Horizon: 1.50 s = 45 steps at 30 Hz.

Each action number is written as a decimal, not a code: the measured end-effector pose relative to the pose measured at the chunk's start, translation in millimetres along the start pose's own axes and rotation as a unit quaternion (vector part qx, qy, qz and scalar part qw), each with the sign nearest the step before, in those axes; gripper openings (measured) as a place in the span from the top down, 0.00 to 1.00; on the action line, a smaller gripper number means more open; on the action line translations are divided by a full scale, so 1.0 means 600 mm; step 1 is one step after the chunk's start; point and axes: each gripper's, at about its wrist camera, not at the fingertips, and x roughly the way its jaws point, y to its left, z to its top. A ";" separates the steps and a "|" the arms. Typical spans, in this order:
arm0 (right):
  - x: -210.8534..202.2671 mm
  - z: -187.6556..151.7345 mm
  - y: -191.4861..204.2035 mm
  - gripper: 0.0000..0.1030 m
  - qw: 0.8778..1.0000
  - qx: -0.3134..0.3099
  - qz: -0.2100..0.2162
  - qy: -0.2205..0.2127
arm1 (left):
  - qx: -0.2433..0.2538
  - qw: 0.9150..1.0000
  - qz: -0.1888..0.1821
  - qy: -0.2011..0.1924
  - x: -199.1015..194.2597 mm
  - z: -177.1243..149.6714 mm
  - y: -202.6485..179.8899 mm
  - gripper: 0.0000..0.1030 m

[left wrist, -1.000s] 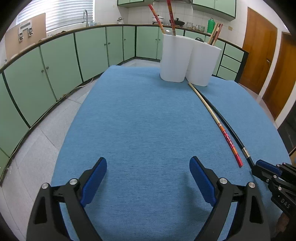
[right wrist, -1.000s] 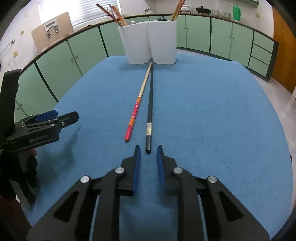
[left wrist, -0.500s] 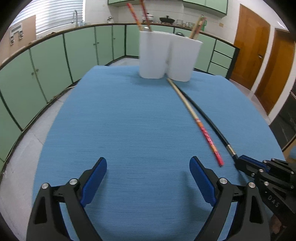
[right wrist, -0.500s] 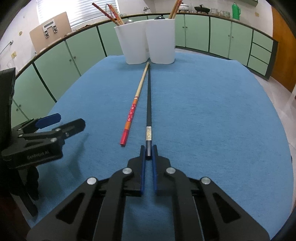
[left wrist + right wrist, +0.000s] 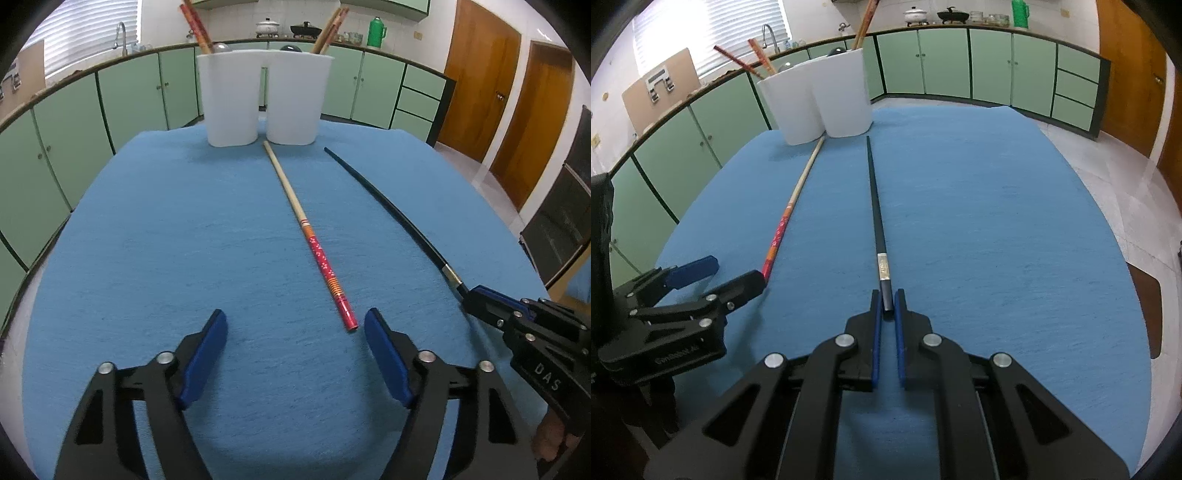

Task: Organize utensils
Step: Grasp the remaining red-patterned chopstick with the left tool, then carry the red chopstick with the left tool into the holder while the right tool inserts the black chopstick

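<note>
A black chopstick (image 5: 875,206) lies on the blue cloth, and my right gripper (image 5: 887,299) is shut on its near end. From the left wrist, that gripper (image 5: 474,297) and the black chopstick (image 5: 388,206) sit at the right. A tan chopstick with a red patterned end (image 5: 306,229) lies in the middle. Its red tip reaches just inside the right finger of my left gripper (image 5: 295,321), whose jaws are closing but do not touch it. In the right wrist view the left gripper (image 5: 735,275) straddles the tip of the red chopstick (image 5: 794,195).
Two white holders (image 5: 232,103) (image 5: 295,99) stand joined at the far edge of the blue cloth (image 5: 166,240), each with chopsticks and a spoon inside. Green cabinets ring the table, and wooden doors stand at the right.
My right gripper closed on the black chopstick's end and swung it away from the red one. My left gripper moved over to the red chopstick's tip and its jaws narrowed.
</note>
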 end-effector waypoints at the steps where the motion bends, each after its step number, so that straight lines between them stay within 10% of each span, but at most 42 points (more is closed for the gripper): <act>1: 0.000 0.000 -0.002 0.94 1.000 0.000 0.001 -0.001 | 0.003 1.000 0.007 0.001 0.002 0.001 -0.005 0.35; 8: 0.001 0.000 -0.008 0.94 1.000 0.005 0.012 -0.005 | 0.021 1.000 0.020 0.001 0.004 0.006 -0.021 0.51; 15: 0.001 -0.002 -0.011 0.94 1.000 0.011 0.021 -0.003 | 0.029 1.000 0.008 -0.004 -0.001 0.006 -0.032 0.91; 26: -0.017 0.006 0.002 0.94 1.000 -0.021 0.013 -0.013 | 0.008 1.000 -0.006 -0.020 -0.034 0.009 -0.006 0.93; 45: -0.157 0.132 0.035 0.94 0.989 -0.072 0.040 -0.119 | 0.039 0.986 -0.019 -0.163 -0.221 0.128 0.015 0.94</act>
